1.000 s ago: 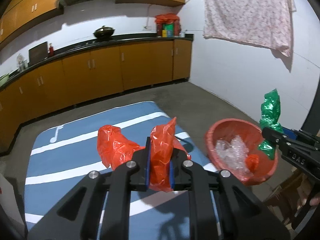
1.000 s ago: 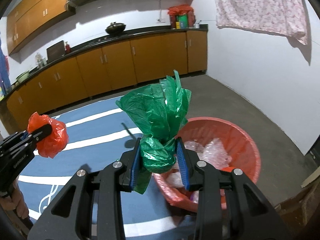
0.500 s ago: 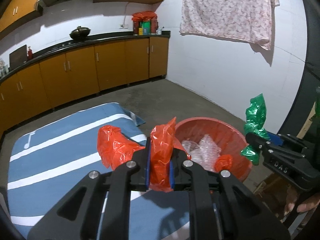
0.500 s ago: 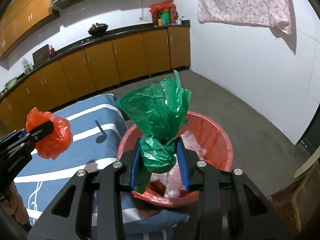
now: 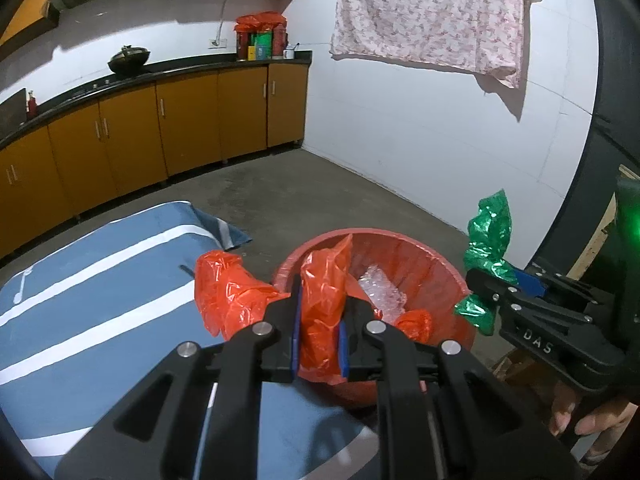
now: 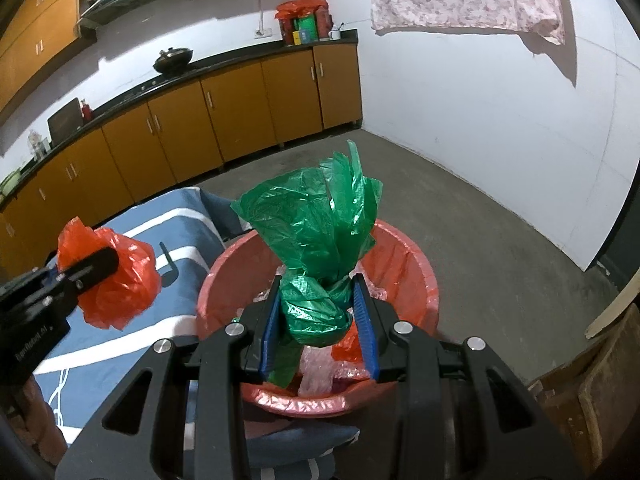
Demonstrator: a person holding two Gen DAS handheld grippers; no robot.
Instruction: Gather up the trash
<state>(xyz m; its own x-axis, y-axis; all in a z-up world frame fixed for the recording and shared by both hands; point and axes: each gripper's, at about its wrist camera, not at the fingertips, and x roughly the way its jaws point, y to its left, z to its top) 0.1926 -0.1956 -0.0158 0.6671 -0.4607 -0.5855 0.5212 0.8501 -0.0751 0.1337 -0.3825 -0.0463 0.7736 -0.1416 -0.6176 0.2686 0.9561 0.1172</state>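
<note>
My left gripper (image 5: 319, 316) is shut on a crumpled red plastic bag (image 5: 320, 292) and holds it at the near left rim of the red basin (image 5: 436, 258). My right gripper (image 6: 318, 314) is shut on a knotted green plastic bag (image 6: 316, 232) and holds it above the basin (image 6: 416, 256). The basin holds clear plastic wrap (image 5: 380, 292) and a small red bag (image 5: 416, 322). The right gripper with its green bag (image 5: 486, 248) shows at the right of the left wrist view. The left gripper with its red bag (image 6: 108, 284) shows at the left of the right wrist view.
A blue cloth with white stripes (image 5: 88, 280) covers the surface left of the basin. Orange kitchen cabinets (image 5: 180, 128) run along the back wall. A flowered cloth (image 5: 432, 12) hangs on the white wall. Bare concrete floor (image 6: 480, 216) lies behind the basin. Wooden pieces (image 6: 600, 380) lie at the right.
Both grippers have moved to the right toward the basin with their bags. The green bag now hangs over the basin and the red bag has reached its rim.
</note>
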